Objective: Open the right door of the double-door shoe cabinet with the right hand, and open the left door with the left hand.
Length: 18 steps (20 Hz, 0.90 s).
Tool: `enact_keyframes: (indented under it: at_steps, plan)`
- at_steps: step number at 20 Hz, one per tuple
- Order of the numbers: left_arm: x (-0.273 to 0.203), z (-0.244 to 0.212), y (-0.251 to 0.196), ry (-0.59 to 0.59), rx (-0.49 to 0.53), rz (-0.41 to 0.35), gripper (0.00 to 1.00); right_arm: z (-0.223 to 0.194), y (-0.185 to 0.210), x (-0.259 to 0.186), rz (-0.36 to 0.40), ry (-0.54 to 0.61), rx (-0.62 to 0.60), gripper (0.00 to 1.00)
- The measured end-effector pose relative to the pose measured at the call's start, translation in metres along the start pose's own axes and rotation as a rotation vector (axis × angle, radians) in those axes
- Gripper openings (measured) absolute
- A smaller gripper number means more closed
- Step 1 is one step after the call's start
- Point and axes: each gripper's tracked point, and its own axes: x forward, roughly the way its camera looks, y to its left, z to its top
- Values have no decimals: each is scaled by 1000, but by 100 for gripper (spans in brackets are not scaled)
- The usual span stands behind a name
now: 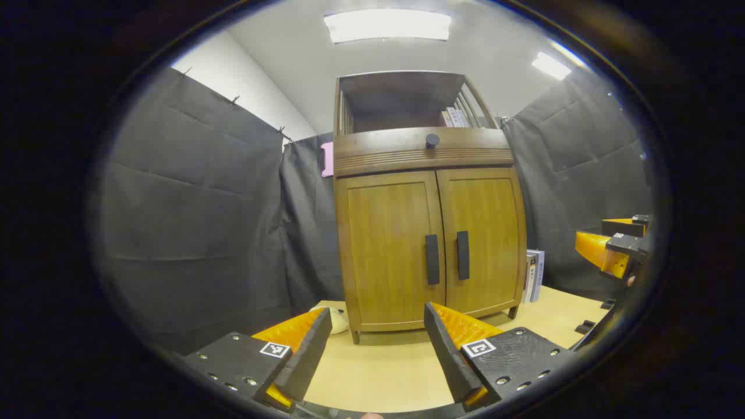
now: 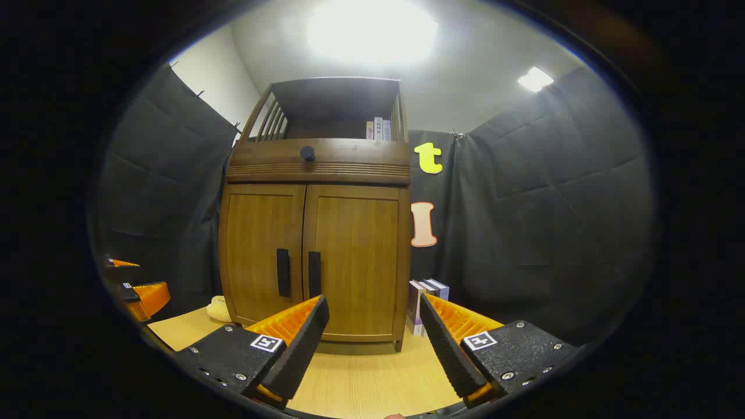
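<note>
A wooden double-door shoe cabinet (image 1: 428, 244) (image 2: 317, 256) stands on the table with both doors closed. Its left door (image 1: 390, 250) (image 2: 262, 256) and right door (image 1: 483, 241) (image 2: 358, 262) each carry a dark vertical handle, left handle (image 1: 432, 259) (image 2: 283, 272), right handle (image 1: 463, 255) (image 2: 314, 274). My left gripper (image 1: 378, 326) is open, some way in front of the cabinet and holding nothing. My right gripper (image 2: 372, 317) is open too, in front of the right door, apart from it. In the left gripper view the right gripper (image 1: 617, 247) shows at the far right edge; the left gripper (image 2: 137, 291) shows at the right gripper view's left edge.
The cabinet has a drawer with a round knob (image 1: 432, 139) and an open top shelf holding books (image 1: 456, 117). More books (image 1: 534, 274) (image 2: 428, 305) stand beside its right side. A pale soft object (image 1: 337, 319) lies by its left foot. The light wooden table (image 1: 384, 372) reaches toward me.
</note>
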Motion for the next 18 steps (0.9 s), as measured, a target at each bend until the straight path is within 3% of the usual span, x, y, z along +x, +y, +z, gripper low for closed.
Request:
enact_keyframes:
  at_steps: [7,8,10,13,14,16,17,18]
  plan:
    - [0,0,2,-6,-4,8,91,-8,4,-3,6,22,28,97]
    - [0,0,2,-3,-6,9,96,-9,4,-3,10,26,30,97]
    - [0,1,0,-8,-6,0,91,-9,4,-2,15,25,31,97]
    - [1,2,-3,-10,-8,-17,91,-7,4,-4,24,17,41,97]
    - [2,1,-3,-8,-11,-17,96,-10,4,-3,23,20,41,97]
    - [3,2,-3,-7,-13,-15,91,-13,1,-3,19,29,36,97]
    - [4,2,-4,-10,-11,-17,96,-14,-1,-3,16,33,33,96]
    - [5,4,-5,-15,-7,-18,91,-14,-2,-3,15,37,30,96]
